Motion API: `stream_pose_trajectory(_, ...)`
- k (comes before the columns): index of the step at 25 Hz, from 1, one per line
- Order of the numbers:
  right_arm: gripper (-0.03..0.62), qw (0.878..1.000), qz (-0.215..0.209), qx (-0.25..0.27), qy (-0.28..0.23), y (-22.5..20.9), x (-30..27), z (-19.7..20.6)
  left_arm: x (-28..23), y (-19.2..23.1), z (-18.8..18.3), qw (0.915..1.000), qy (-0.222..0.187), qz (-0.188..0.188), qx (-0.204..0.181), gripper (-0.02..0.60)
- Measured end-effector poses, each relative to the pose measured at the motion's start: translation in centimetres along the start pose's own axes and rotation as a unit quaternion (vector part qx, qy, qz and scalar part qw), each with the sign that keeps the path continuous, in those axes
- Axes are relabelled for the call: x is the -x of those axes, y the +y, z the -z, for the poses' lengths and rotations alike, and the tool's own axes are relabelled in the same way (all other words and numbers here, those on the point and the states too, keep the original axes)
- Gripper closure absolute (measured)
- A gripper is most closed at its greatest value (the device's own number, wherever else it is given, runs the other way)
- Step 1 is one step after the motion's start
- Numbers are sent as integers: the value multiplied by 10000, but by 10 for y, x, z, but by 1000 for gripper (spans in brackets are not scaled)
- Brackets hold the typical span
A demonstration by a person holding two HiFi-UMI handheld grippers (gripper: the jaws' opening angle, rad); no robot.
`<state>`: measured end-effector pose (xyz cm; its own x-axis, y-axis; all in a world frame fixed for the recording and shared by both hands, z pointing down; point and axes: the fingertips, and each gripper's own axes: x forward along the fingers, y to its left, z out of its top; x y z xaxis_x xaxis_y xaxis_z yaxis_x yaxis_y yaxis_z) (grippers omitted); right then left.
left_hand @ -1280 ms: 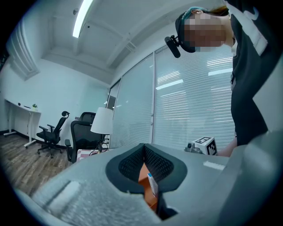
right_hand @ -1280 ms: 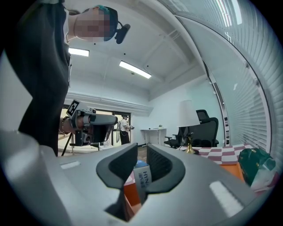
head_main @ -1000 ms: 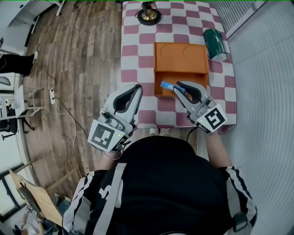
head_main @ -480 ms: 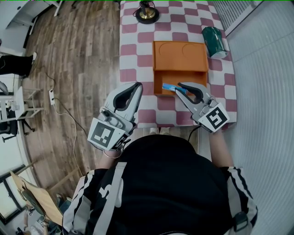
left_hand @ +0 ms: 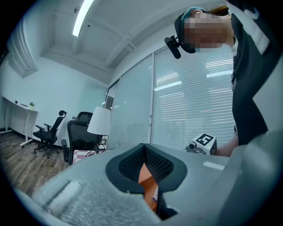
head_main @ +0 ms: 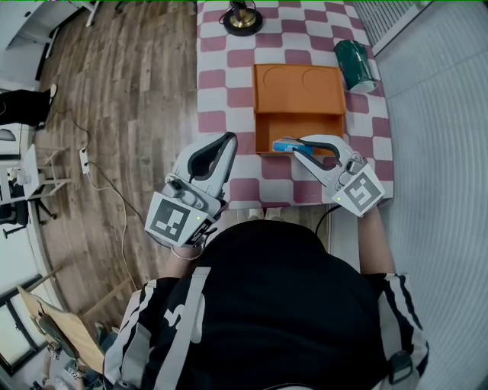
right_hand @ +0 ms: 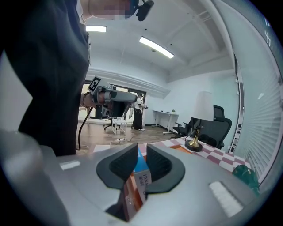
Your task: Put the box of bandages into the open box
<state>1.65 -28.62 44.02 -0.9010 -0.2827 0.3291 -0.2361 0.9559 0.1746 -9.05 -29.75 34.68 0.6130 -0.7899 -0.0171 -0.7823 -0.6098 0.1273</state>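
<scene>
A blue and white box of bandages (head_main: 287, 144) is clamped in my right gripper (head_main: 299, 146), over the front of the open orange box (head_main: 299, 126). In the right gripper view the bandage box (right_hand: 140, 172) stands upright between the two pads, with the orange box showing below it. The orange box's lid (head_main: 299, 88) lies flat behind its tray on the checkered table (head_main: 221, 84). My left gripper (head_main: 229, 139) hovers at the table's left front edge, jaws shut with nothing in them. Its own view shows the closed pads (left_hand: 146, 163) with orange behind.
A green cylinder (head_main: 355, 66) lies at the table's right edge. A brass lamp base (head_main: 242, 17) stands at the far end. Wooden floor with a cable lies to the left, a white wall to the right.
My right gripper has carried the bandage box a little forward and to the right, further over the orange box's tray. The left gripper has barely moved.
</scene>
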Motion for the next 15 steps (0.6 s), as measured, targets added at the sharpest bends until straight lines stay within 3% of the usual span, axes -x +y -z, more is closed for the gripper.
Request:
stream_pose_trajectory(4, 537, 10000, -38, 66, 59, 5, 1, 1, 0, -4, -4, 9999, -101, 102, 27, 578)
stream_pose_trajectory(8, 548, 10000, 20, 1, 78, 4, 5, 6, 2, -4, 2, 10000, 32, 87, 20, 578)
stream_pose_trajectory(10, 591, 9999, 18, 13, 148, 6, 7, 10, 1, -5, 3, 9999, 49, 120, 0, 578)
stream_pose_trajectory(15, 591, 9997, -47, -9, 248, 13, 10, 18, 1, -6, 6, 9998, 115, 124, -51, 578)
